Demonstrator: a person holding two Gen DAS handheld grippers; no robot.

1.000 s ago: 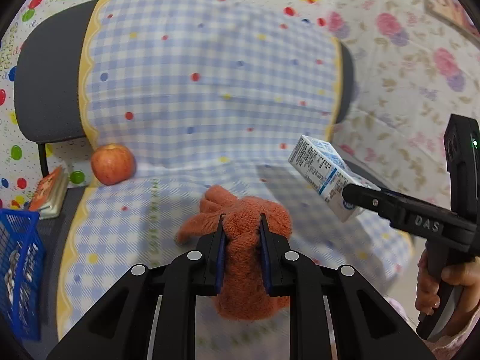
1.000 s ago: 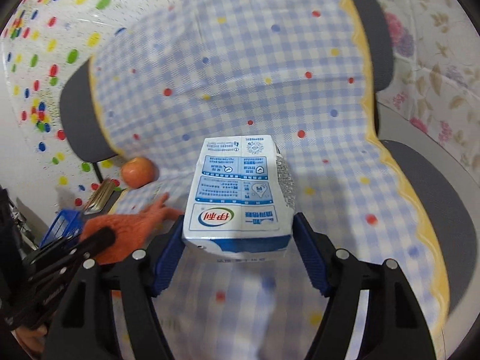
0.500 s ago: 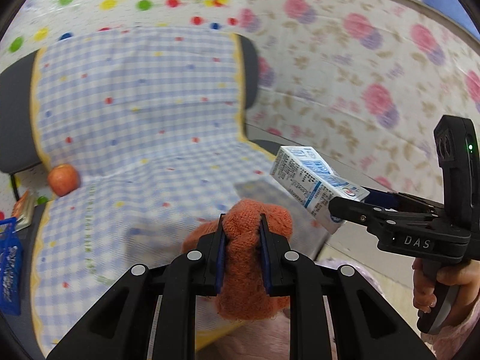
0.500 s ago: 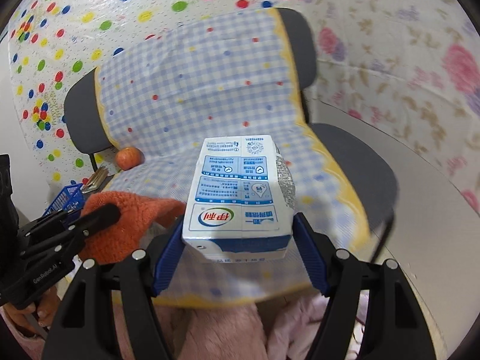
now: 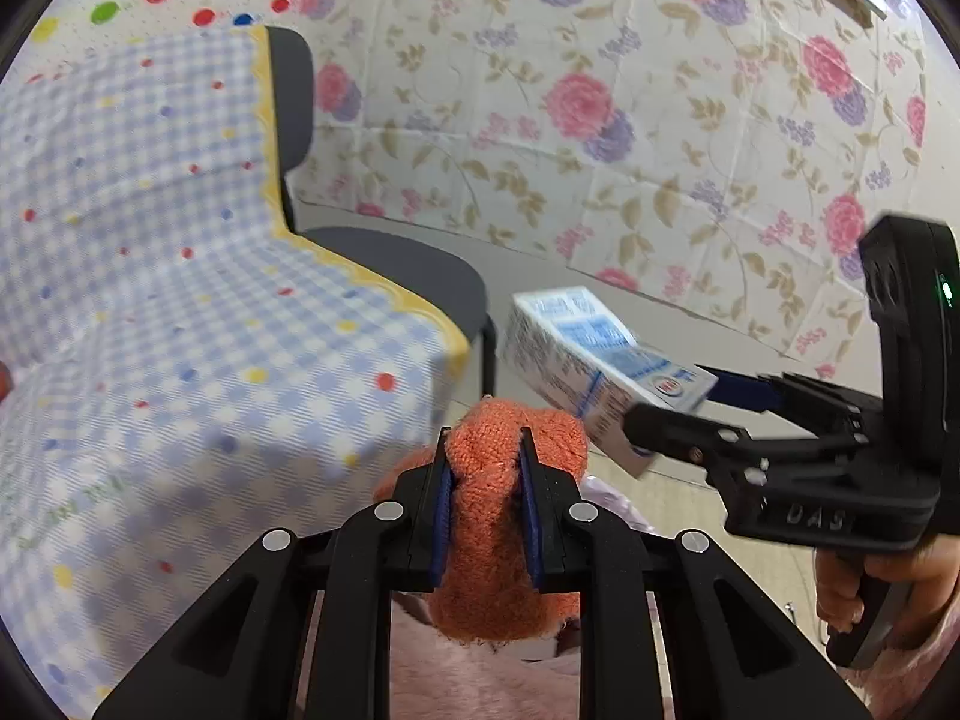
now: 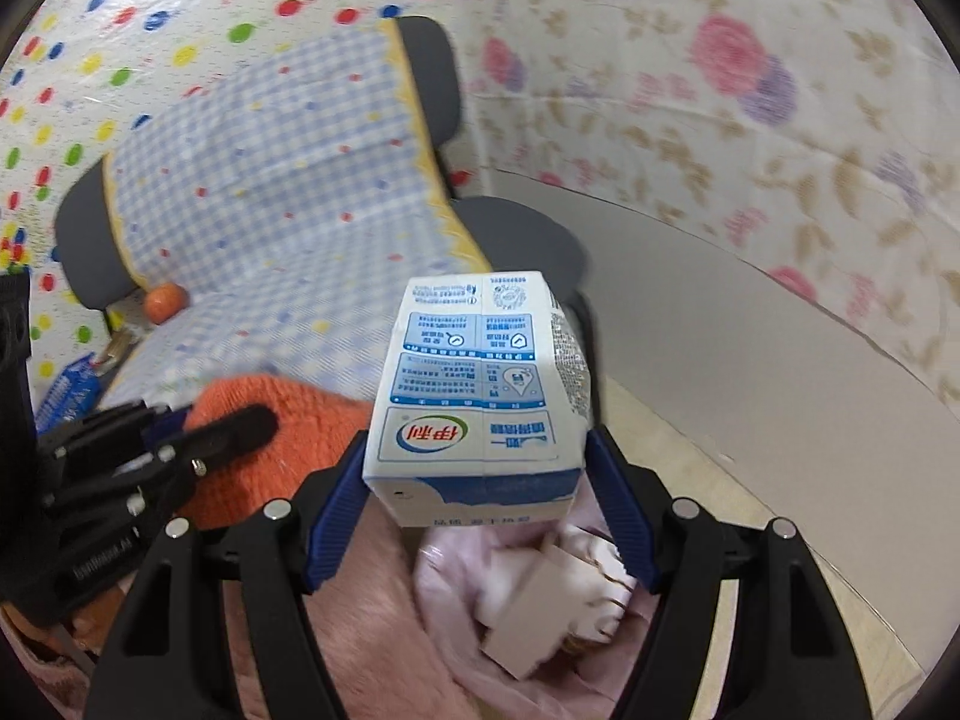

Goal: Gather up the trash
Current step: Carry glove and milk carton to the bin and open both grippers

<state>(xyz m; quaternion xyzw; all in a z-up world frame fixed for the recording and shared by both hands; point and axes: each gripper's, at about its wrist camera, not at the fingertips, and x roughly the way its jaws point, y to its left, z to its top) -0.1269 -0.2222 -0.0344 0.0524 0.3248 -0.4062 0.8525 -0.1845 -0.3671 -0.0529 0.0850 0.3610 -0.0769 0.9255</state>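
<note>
Both loads have swung clear of the gingham-covered chair (image 5: 180, 324): the left hand-held gripper (image 5: 483, 504) pinching an orange knit cloth (image 5: 498, 540), the right hand-held gripper (image 6: 474, 510) clamping a milk carton (image 6: 480, 384), now likely bin-bound.

A cloth (image 6: 288, 192) lies over the chair (image 6: 432, 78); a fruit (image 6: 166, 302) sits on it at the seat's back, left. The carton (image 6: 480, 384), between the right gripper's (image 6: 477, 516) fingers, is right of the rag (image 5: 498, 516) in the left gripper (image 5: 485, 516), before the chair

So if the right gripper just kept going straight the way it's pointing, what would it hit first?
Probably the floor just past the gray chair seat; nothing nearer shows ahead of the milk carton in the right gripper, though depth is unclear.
</note>
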